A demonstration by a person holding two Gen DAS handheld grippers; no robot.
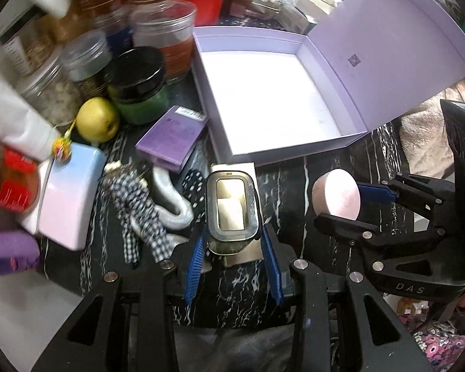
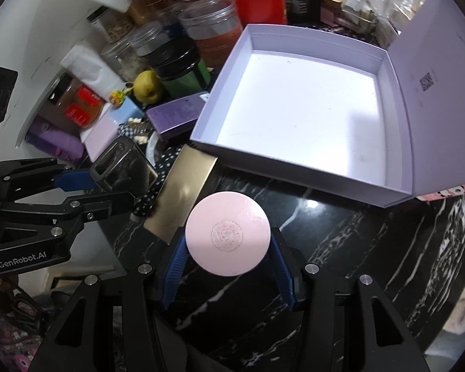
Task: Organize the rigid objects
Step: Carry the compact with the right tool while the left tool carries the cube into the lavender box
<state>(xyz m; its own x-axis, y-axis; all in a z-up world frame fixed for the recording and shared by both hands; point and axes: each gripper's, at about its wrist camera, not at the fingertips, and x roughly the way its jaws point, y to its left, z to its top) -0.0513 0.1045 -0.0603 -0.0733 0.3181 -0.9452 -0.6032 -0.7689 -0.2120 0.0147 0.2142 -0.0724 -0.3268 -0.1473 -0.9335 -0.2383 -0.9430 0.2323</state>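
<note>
Both items are lifted and the lavender box (image 2: 297, 105) is the evident destination, so we judge the step in hand to be the carry toward it.

Left tongs (image 1: 234, 217): clamped on a rectangular metal tin (image 1: 233, 207), seen end-on, its dark rim and glossy face turned toward the camera. The blue pads press its two long sides. The tin hangs above a gold card (image 2: 183, 192) that lies flat on the black marbled worktop (image 2: 341, 248), just in front of the box's near wall.

Right tongs (image 2: 227, 235): clamped on a round pink container (image 2: 227, 232), with the pads on opposite sides of its edge and the embossed lid facing the lens. It sits above bare worktop, near the box's front wall but not yet over it.

The box stands open and empty, its lid (image 1: 393, 43) tilted up on the right side. To its left the clutter is dense: a green jar (image 1: 138, 93), a yellow apple (image 1: 97, 119), a purple carton (image 1: 172, 138) and a checked fabric piece (image 1: 136, 204).

Next move, our judgement: each load has to clear the near wall before it descends onto the white floor of the box. The two loads should land well apart so the tongs do not collide. The raised lid limits approach from the right.
</note>
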